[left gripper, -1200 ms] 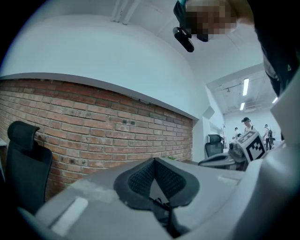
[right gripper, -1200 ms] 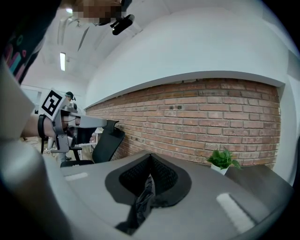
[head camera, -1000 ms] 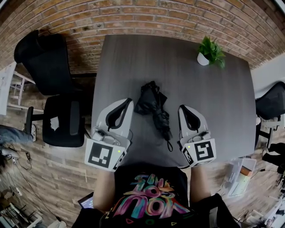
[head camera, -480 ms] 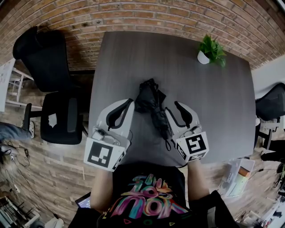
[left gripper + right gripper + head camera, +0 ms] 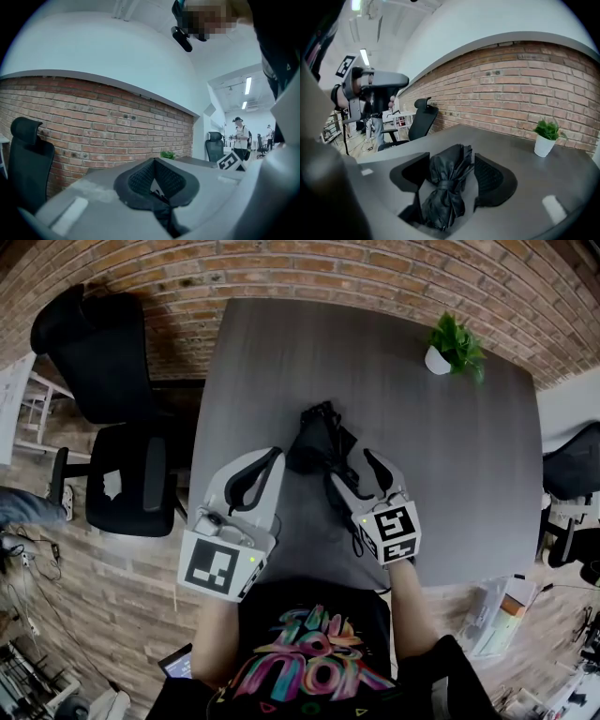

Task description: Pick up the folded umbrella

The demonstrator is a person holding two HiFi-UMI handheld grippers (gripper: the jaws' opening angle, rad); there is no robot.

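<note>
While the right gripper (image 5: 350,470) sits low over the table (image 5: 450,474), its jaws have just been opening and now stand wide, one each side of the umbrella (image 5: 447,183). The pads aren't pressing on it, so nothing is held yet.

The left gripper (image 5: 253,479) hangs just left of the umbrella's near half with its jaws together and empty.

The umbrella lies flat around mid-table, running near to far with a slight slant. The loose bunched canopy is at the far end and the cord loop trails at the near end. The small plant pot (image 5: 438,360) is well apart at the far right, so it's no obstacle.

Our handling call:
- It's probably light: soft, slick fabric over a stiff folded core.
- The fabric will give before the pads bite, so we expect some squeeze travel.
- We'd take it across the cinched waist, where the strap pulls the bundle tight. That's roughly where the right jaws straddle it now.
- We'd avoid the loose far folds, which could slide or pull free, and the cord, which would leave it dangling.
- We'd close square to the long axis so it doesn't roll out.
</note>
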